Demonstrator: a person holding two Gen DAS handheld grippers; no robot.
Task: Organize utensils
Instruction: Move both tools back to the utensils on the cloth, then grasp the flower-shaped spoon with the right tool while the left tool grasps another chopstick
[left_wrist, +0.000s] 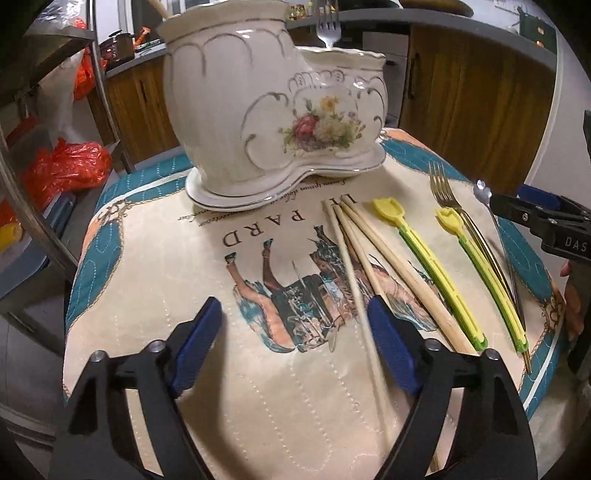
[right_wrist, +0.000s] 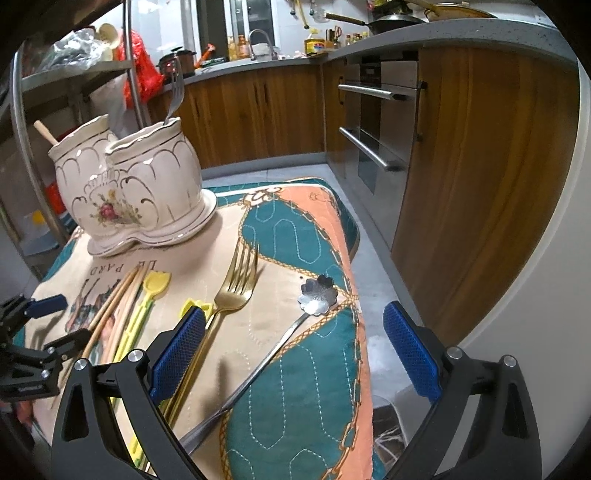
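A white floral ceramic utensil holder (left_wrist: 273, 110) (right_wrist: 136, 192) with two cups stands at the far side of the quilted mat. A silver fork (right_wrist: 175, 92) stands in one cup, a wooden stick (right_wrist: 44, 133) in the other. On the mat lie wooden chopsticks (left_wrist: 373, 254) (right_wrist: 110, 310), two yellow-green utensils (left_wrist: 424, 258), a gold fork (right_wrist: 232, 291) and a silver flower spoon (right_wrist: 314, 295). My left gripper (left_wrist: 295, 332) is open low over the mat; one thin chopstick (left_wrist: 354, 295) runs between its fingers. My right gripper (right_wrist: 295, 350) is open around the gold fork handle and the spoon handle.
The mat (right_wrist: 295, 387) covers a small table whose right edge drops to the grey floor (right_wrist: 376, 258). Wooden cabinets and an oven (right_wrist: 373, 122) stand to the right. A metal shelf with red bags (left_wrist: 66, 166) stands to the left.
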